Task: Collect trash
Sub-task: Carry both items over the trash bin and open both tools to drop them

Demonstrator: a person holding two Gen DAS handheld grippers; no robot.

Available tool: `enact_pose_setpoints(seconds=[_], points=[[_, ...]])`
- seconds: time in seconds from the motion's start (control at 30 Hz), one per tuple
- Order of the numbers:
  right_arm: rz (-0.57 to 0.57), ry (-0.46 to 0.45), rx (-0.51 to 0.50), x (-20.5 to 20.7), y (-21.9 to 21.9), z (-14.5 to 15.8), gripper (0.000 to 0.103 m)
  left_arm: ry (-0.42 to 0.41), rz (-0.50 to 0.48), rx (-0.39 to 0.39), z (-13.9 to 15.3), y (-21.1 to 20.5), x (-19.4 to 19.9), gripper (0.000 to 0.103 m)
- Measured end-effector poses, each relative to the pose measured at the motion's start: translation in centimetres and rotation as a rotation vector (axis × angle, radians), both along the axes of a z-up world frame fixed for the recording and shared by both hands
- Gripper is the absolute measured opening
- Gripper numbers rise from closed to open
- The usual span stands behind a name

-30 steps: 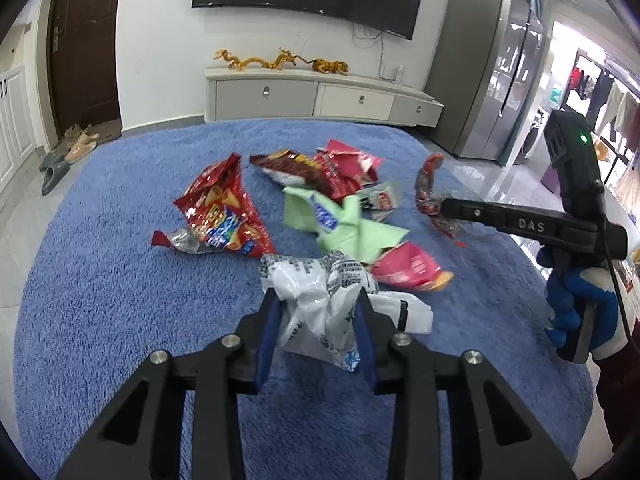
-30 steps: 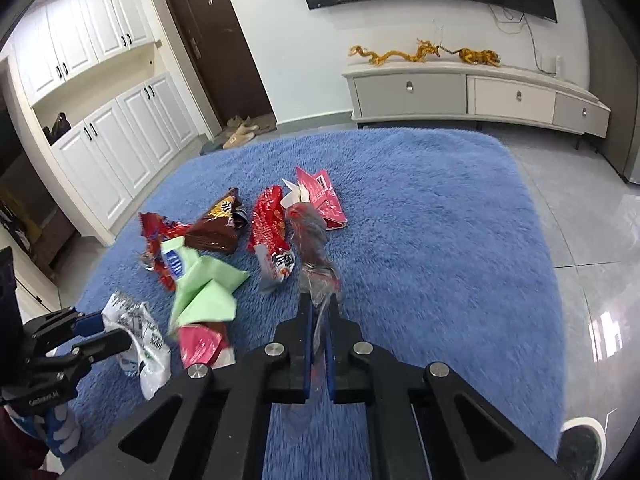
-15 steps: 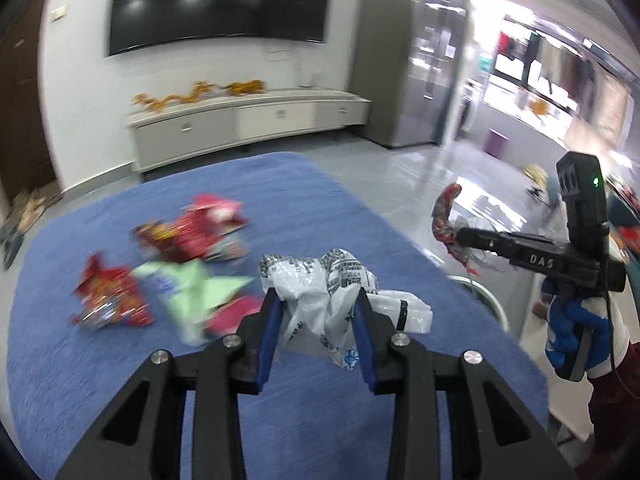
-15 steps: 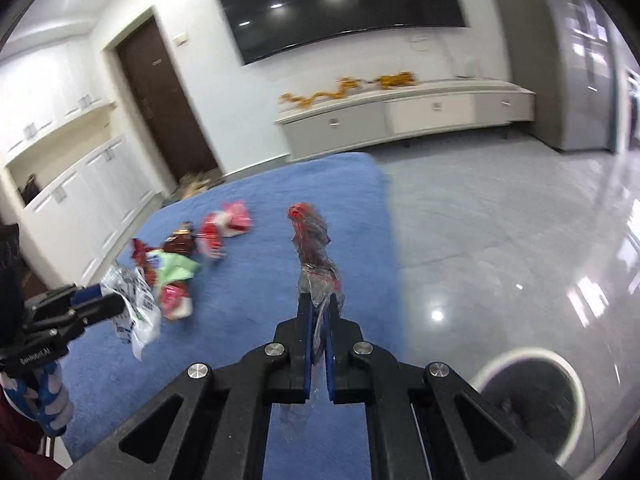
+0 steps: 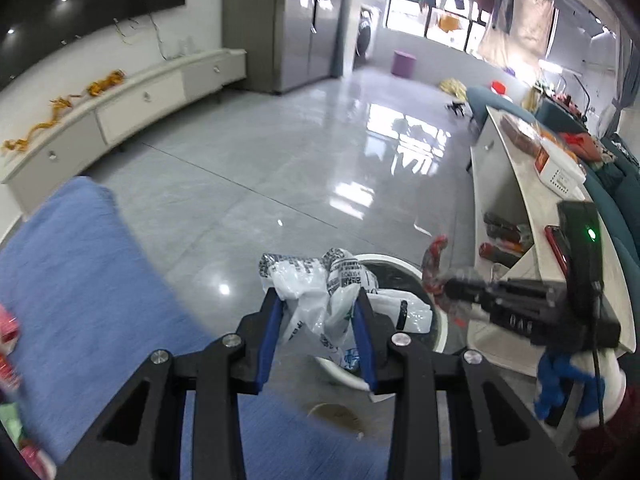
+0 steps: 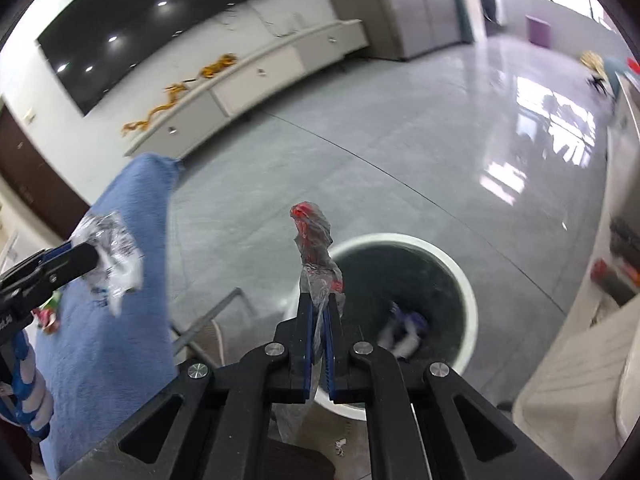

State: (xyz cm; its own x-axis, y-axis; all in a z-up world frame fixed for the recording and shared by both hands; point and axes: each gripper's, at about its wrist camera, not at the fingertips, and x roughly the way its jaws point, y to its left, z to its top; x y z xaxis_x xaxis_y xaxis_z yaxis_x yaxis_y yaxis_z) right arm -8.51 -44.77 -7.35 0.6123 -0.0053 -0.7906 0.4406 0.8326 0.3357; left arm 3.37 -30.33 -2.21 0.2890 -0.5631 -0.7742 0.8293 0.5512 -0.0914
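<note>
My left gripper (image 5: 318, 300) is shut on a crumpled white plastic bag with black print (image 5: 316, 280), held just above the near rim of a white round trash bin (image 5: 400, 261). My right gripper (image 6: 318, 312) is shut on a clear wrapper with red bits (image 6: 314, 240), which stands up above the left rim of the bin (image 6: 468, 292). The bin has a dark liner and some trash inside (image 6: 404, 328). The right gripper (image 5: 456, 284) shows in the left wrist view beside the bin, and the left gripper (image 6: 86, 258) shows at the left of the right wrist view.
The blue rug (image 5: 80, 272) with leftover wrappers (image 5: 8, 344) lies left of the bin. A white low table (image 5: 516, 184) with items stands close on the right. A long white TV cabinet (image 6: 256, 76) lines the far wall. Glossy grey floor lies beyond.
Both grippers have swung right, away from the rug and the wrapper pile, over to the trash bin. Each still holds its piece of trash.
</note>
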Motion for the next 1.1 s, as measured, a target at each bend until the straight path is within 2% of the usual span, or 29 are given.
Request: enact_pose_setpoints(seconds=[0.17,0.2,0.23,0.27,0.33,0.37,0.43,0.9,1.1], points=[[-0.038,0.03,0.007,0.0,-2.2,-1.3,0.008,0.053,-0.007,0.045,-3.1,-5.1,0.4,0.039],[-0.039,0.033,0.009,-0.1,-2.6,-1.6,0.008,0.08,-0.015,0.048,-3.7,-6.1,0.5,0.044],[-0.051,0.045,0.009,-0.2,-2.9,-2.1,0.013,0.089,-0.016,0.051,-4.2,-6.3,0.4,0.049],[-0.061,0.055,0.01,-0.2,-3.2,-2.3,0.023,0.093,-0.017,0.055,-4.5,-6.8,0.4,0.052],[-0.077,0.058,0.005,-0.5,-3.3,-2.6,0.032,0.1,-0.024,0.057,-4.7,-7.4,0.3,0.054],[-0.082,0.055,0.009,-0.6,-3.4,-2.7,0.033,0.097,-0.022,0.058,-4.7,-7.4,0.3,0.056],[-0.09,0.054,0.016,-1.1,-3.4,-3.0,0.033,0.082,-0.016,0.058,-4.6,-7.6,0.1,0.063],[-0.076,0.029,-0.011,-2.3,-1.3,-1.4,0.033,0.026,0.01,0.022,-2.5,-5.3,-1.0,0.063],[-0.05,0.015,-0.043,-2.0,0.3,0.4,0.033,-0.05,0.063,0.011,-1.3,-2.3,-1.5,0.063]])
